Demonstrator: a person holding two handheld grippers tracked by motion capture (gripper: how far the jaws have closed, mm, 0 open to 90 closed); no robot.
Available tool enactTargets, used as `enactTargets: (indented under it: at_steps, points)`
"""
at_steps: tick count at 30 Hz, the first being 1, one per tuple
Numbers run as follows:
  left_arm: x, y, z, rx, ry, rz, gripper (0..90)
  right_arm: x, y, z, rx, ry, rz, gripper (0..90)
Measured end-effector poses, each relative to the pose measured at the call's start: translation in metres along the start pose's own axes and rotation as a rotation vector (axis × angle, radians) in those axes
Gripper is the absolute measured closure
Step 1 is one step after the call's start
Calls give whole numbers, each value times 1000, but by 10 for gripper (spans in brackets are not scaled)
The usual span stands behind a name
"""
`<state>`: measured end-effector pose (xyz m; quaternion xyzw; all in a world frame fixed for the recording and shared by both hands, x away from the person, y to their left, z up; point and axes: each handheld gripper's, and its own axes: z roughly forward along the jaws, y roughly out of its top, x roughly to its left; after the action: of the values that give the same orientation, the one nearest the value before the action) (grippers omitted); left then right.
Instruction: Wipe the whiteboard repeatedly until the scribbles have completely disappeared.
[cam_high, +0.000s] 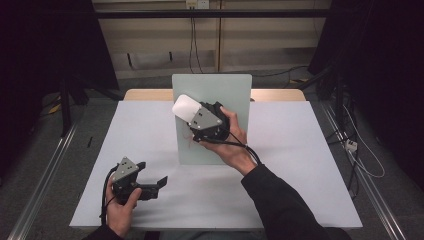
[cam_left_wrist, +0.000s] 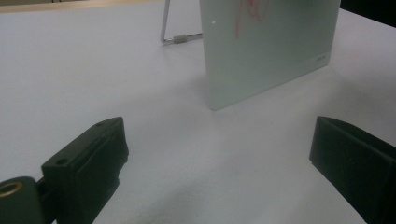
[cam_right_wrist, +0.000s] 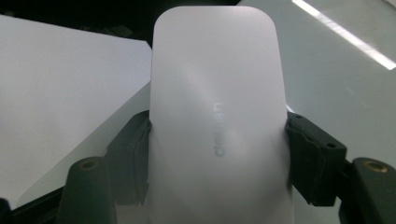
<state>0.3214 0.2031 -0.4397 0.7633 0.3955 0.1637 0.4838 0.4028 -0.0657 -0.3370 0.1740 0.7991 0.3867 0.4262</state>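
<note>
A pale green glass writing board (cam_high: 230, 92) stands upright in the middle of the white table (cam_high: 300, 165). My right gripper (cam_high: 193, 115) is shut on a white rounded eraser (cam_high: 186, 107) and holds it against the board's upper left face. In the right gripper view the eraser (cam_right_wrist: 217, 116) sits squeezed between both black jaws of that gripper (cam_right_wrist: 217, 161), with the board (cam_right_wrist: 341, 79) behind it. Red scribbles (cam_high: 189, 141) show on the board below the gripper. My left gripper (cam_high: 151, 173) rests low over the table's near left, open and holding nothing. The left gripper (cam_left_wrist: 219, 158) faces the board (cam_left_wrist: 271, 51) and its red marks (cam_left_wrist: 247, 14).
A bent metal wire stand (cam_left_wrist: 170, 37) props the board from behind. The white table top lies on a wooden table (cam_high: 145, 94) whose far edge shows behind it. Cables (cam_high: 360, 160) trail on the floor to the right, and dark stands flank both sides.
</note>
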Motion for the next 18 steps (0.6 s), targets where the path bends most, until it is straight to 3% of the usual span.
enactTargets:
  at_steps: [3, 7, 15, 18]
  points:
    - [0, 0, 0, 2, -1, 4, 40, -1, 0, -1, -2, -9, -4, 315]
    - [0, 0, 0, 2, 0, 3, 40, 7, -5, 1, 17, 14, -13, 315]
    - [-1, 0, 0, 2, 0, 5, 39, 42, -27, 4, 69, 91, -51, 315]
    - [-1, 0, 0, 2, 0, 4, 38, 48, -30, 5, 78, 98, -60, 315]
